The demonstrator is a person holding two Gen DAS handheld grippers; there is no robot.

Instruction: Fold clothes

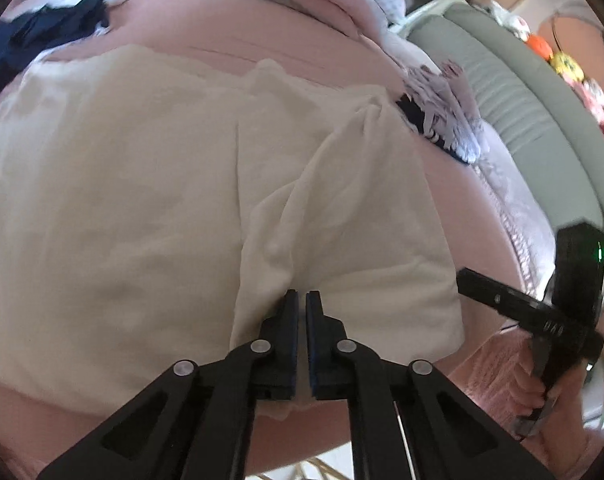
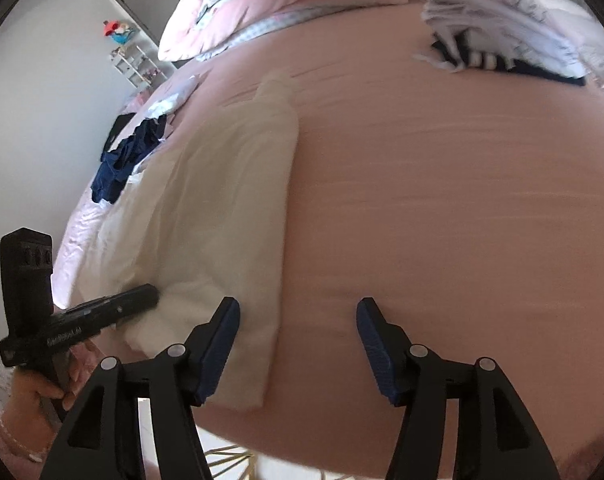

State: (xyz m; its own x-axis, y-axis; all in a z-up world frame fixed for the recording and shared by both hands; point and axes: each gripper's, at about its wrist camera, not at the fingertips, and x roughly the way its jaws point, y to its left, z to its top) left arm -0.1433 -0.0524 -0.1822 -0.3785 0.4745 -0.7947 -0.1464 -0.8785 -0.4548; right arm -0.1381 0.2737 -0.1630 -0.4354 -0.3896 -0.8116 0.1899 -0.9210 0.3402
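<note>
A white garment [image 1: 141, 184] lies spread on the pink bed sheet [image 1: 229, 32], partly folded, with a raised fold running up from my left gripper [image 1: 302, 298]. That gripper is shut on the fold near the garment's front edge. From the right wrist view the same garment [image 2: 221, 200] is a long folded strip, with the left gripper [image 2: 149, 294] touching its near end. My right gripper [image 2: 297, 312] is open and holds nothing; its left finger hangs over the garment's right edge and its right finger over bare sheet [image 2: 442, 200]. A hand holds the right gripper [image 1: 468, 280] beside the garment's corner.
A dark blue garment [image 1: 41, 36] [image 2: 121, 160] lies crumpled at the far left of the bed. A fringed lilac cloth over something navy [image 1: 442, 116] [image 2: 482, 36] lies far right. A bunched pink and checked duvet [image 2: 261, 4] is at the back. The bed's front edge is just below both grippers.
</note>
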